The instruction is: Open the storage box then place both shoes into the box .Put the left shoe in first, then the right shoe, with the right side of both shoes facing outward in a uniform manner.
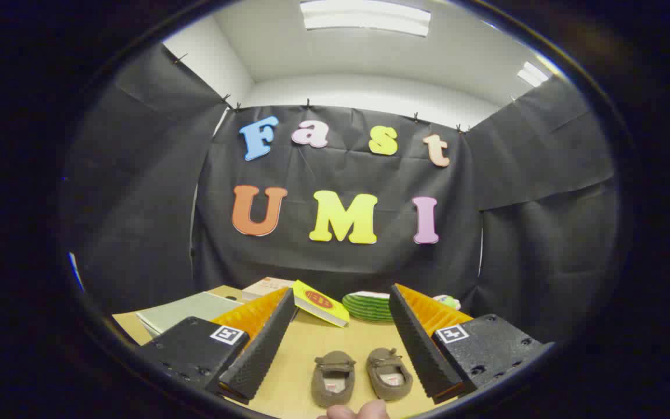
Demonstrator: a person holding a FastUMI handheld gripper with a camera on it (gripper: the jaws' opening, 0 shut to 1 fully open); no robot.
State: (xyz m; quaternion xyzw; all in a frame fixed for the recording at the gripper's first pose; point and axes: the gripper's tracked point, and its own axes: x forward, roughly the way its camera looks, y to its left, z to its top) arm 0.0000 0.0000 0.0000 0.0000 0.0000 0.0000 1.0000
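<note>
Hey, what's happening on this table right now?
A person is holding the tongs open above a wooden table, gripping nothing. Two small brown shoes sit side by side between the fingers, untouched. A fingertip shows just near the shoes. Beyond lie a yellow book, a green striped plate and some papers.

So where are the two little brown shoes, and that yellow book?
Left-hand brown shoe (333,379): gripper view, on its opening, between the open fingers.
Right-hand brown shoe (389,373): gripper view, on its opening.
Yellow book (320,302): gripper view, on its cover, beyond the shoes.
</note>
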